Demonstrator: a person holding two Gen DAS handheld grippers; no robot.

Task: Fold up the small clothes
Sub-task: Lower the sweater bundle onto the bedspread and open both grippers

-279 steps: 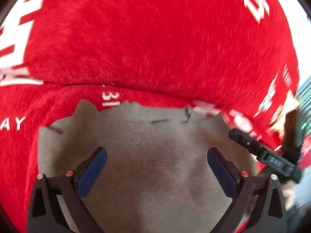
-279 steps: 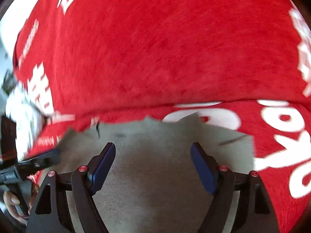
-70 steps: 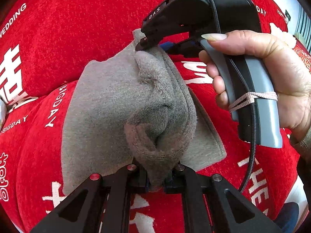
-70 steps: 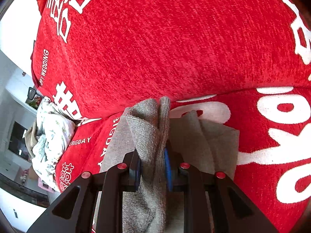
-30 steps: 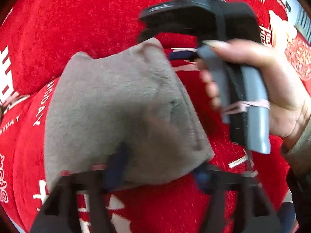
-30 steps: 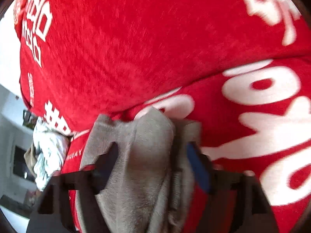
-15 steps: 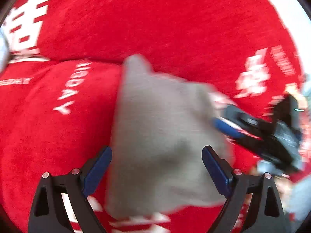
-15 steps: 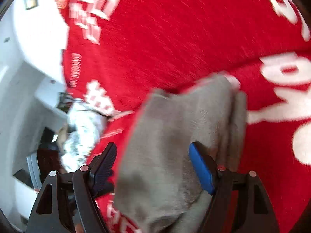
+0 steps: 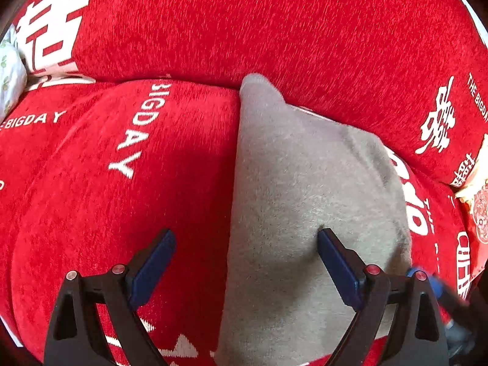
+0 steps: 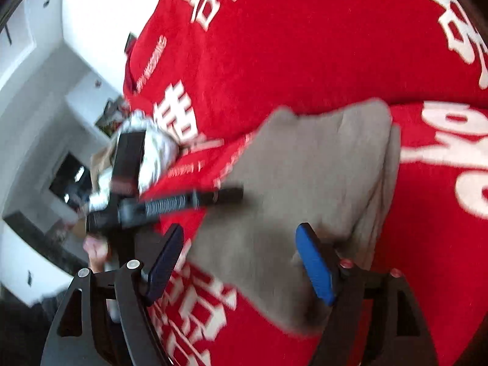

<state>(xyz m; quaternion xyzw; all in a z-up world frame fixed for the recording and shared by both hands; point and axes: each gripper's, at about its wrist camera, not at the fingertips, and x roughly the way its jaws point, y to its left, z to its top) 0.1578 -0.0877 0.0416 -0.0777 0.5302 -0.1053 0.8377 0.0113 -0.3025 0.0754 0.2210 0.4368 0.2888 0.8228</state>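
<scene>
Two grippers stand over one folded grey garment (image 9: 305, 201), which lies on the red sofa cover (image 9: 183, 30) with white lettering. In your left wrist view the garment fills the lower centre and right of the frame. Your left gripper (image 9: 245, 262) has just been opening and its jaws are now wide apart. The right blue pad (image 9: 338, 270) is over the grey cloth, while the left pad is over the bare red cover, just beside the garment's left edge. The pads do not press on anything.

In your right wrist view the garment sits in the centre and right of the frame, with a second layer showing along its right edge. Your right gripper (image 10: 241, 263) is also spread wide and holds nothing; the garment's lower part lies between the two pads, and the right pad is over its lower right corner. The left gripper's dark body crosses the left middle of this frame, blurred, with its tip over the garment's left edge. A white patterned cloth (image 10: 152, 143) lies behind it at the upper left.
</scene>
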